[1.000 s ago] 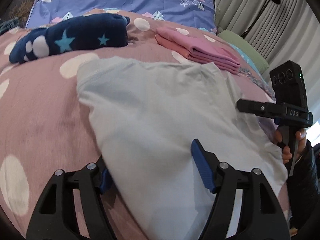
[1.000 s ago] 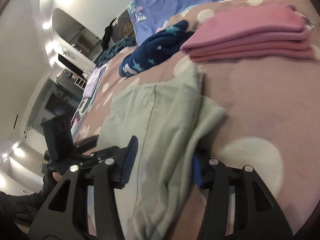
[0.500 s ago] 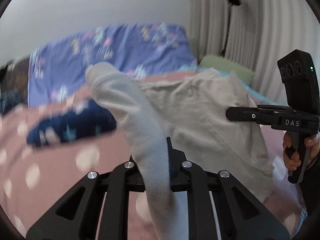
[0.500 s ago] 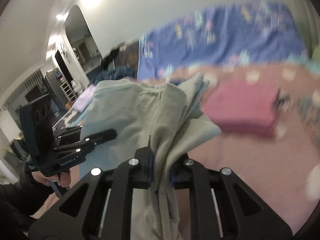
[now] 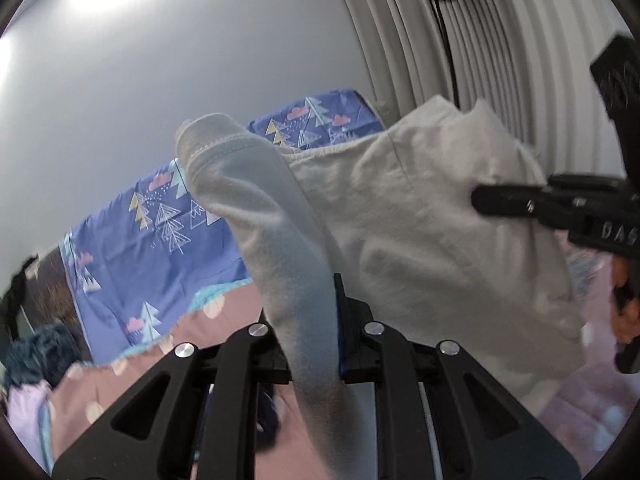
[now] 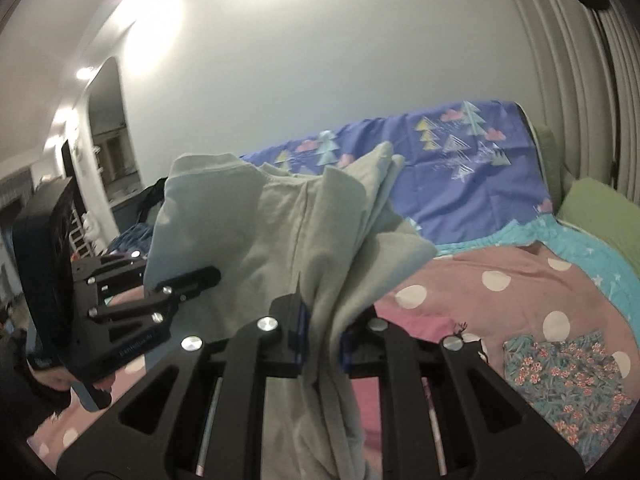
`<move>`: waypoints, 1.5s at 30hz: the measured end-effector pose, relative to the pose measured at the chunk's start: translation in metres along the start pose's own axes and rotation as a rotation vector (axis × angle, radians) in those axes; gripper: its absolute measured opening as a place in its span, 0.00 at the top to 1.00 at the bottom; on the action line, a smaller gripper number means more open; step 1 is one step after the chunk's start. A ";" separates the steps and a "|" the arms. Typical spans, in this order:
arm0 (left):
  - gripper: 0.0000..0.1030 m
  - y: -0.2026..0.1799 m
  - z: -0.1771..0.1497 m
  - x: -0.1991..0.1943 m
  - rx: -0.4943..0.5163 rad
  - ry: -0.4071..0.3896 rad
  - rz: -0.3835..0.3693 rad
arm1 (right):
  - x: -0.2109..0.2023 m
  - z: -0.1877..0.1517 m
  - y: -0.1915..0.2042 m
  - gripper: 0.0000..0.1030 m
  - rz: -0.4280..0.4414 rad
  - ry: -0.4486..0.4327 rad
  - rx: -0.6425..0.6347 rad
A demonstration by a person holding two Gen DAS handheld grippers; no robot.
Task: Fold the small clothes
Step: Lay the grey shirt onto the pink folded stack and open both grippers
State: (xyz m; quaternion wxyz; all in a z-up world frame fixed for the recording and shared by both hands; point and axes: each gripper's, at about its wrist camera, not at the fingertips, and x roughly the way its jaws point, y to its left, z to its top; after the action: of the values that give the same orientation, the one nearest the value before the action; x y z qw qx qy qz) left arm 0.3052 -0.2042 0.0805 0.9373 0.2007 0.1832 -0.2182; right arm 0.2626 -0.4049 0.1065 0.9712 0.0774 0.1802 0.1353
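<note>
A pale grey-green small garment (image 5: pixel 420 216) hangs in the air above the bed, stretched between both grippers. My left gripper (image 5: pixel 312 320) is shut on one bunched end of it, the cloth draping down over the fingers. My right gripper (image 6: pixel 322 320) is shut on the other end of the same garment (image 6: pixel 280 232), folds spilling past the jaws. Each gripper shows in the other's view: the right gripper (image 5: pixel 480 200) at the right edge, the left gripper (image 6: pixel 212 276) at the left, both pinching the cloth. A hand (image 5: pixel 624 320) holds the right one.
Below lies the pink bed cover with white dots (image 6: pixel 500 280). A blue pillow with a tree print (image 6: pixel 460 168) stands at the head. A green cushion (image 6: pixel 600 216), a floral cloth (image 6: pixel 568 376), a pink folded item (image 6: pixel 416 326) and pleated curtains (image 5: pixel 500 60) are nearby.
Both grippers closed on the garment's near edge as it lay flat, then lifted it well off the bed. The cameras tilted up, so wall and pillow now fill the views.
</note>
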 end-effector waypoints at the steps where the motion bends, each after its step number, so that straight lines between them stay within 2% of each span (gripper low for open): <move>1: 0.86 -0.002 0.003 0.016 0.012 0.011 0.007 | 0.010 0.000 -0.010 0.88 -0.012 0.004 0.011; 10: 0.83 -0.020 -0.009 0.112 0.090 0.065 0.087 | 0.096 -0.017 -0.069 0.88 -0.080 0.065 0.054; 11: 0.78 -0.021 -0.011 0.123 0.086 0.072 0.099 | 0.105 -0.019 -0.073 0.88 -0.089 0.072 0.055; 13: 0.57 -0.023 -0.020 0.147 0.092 0.093 0.169 | 0.128 -0.026 -0.085 0.84 -0.106 0.101 0.050; 14: 0.44 -0.022 -0.028 0.157 0.100 0.102 0.229 | 0.141 -0.034 -0.092 0.66 -0.137 0.135 0.055; 15: 0.39 -0.021 -0.036 0.163 0.098 0.109 0.262 | 0.150 -0.041 -0.099 0.49 -0.181 0.166 0.065; 16: 0.39 -0.016 -0.048 0.170 0.078 0.127 0.251 | 0.161 -0.057 -0.110 0.48 -0.263 0.206 0.085; 17: 0.38 -0.013 -0.059 0.174 0.055 0.156 0.221 | 0.164 -0.068 -0.115 0.49 -0.280 0.226 0.101; 19: 0.38 -0.013 -0.085 0.182 0.023 0.233 0.112 | 0.168 -0.095 -0.129 0.50 -0.229 0.284 0.167; 21: 0.37 -0.020 -0.109 0.188 0.051 0.283 0.050 | 0.168 -0.119 -0.135 0.51 -0.206 0.343 0.218; 22: 0.37 -0.028 -0.122 0.187 0.078 0.295 0.032 | 0.172 -0.134 -0.137 0.50 -0.227 0.410 0.229; 24: 0.37 -0.039 -0.135 0.181 0.079 0.261 0.060 | 0.169 -0.149 -0.139 0.47 -0.228 0.446 0.273; 26: 0.37 -0.039 -0.138 0.179 0.043 0.272 0.064 | 0.161 -0.155 -0.140 0.43 -0.245 0.435 0.331; 29: 0.37 -0.037 -0.141 0.174 0.002 0.278 0.051 | 0.158 -0.163 -0.129 0.35 -0.303 0.412 0.282; 31: 0.37 -0.032 -0.145 0.169 -0.063 0.283 0.033 | 0.159 -0.165 -0.129 0.32 -0.329 0.402 0.267; 32: 0.35 -0.031 -0.145 0.170 -0.091 0.285 0.025 | 0.158 -0.166 -0.130 0.28 -0.333 0.401 0.272; 33: 0.30 -0.028 -0.146 0.168 -0.122 0.286 0.028 | 0.157 -0.167 -0.132 0.26 -0.337 0.400 0.284; 36: 0.22 -0.024 -0.145 0.157 -0.191 0.287 0.034 | 0.154 -0.170 -0.137 0.25 -0.330 0.378 0.316; 39: 0.20 -0.015 -0.146 0.123 -0.348 0.277 -0.063 | 0.139 -0.170 -0.133 0.25 -0.342 0.316 0.314; 43: 0.06 -0.022 -0.145 0.056 -0.353 0.165 -0.107 | 0.076 -0.168 -0.112 0.25 -0.391 0.177 0.360; 45: 0.01 -0.025 -0.144 0.024 -0.352 0.128 -0.120 | 0.036 -0.164 -0.081 0.25 -0.390 0.120 0.284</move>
State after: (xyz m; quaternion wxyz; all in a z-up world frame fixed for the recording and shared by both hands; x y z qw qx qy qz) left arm 0.2760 -0.1665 -0.0601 0.9297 0.0361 0.2895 -0.2250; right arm 0.2532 -0.4545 -0.0729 0.9459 0.1686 0.2663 -0.0773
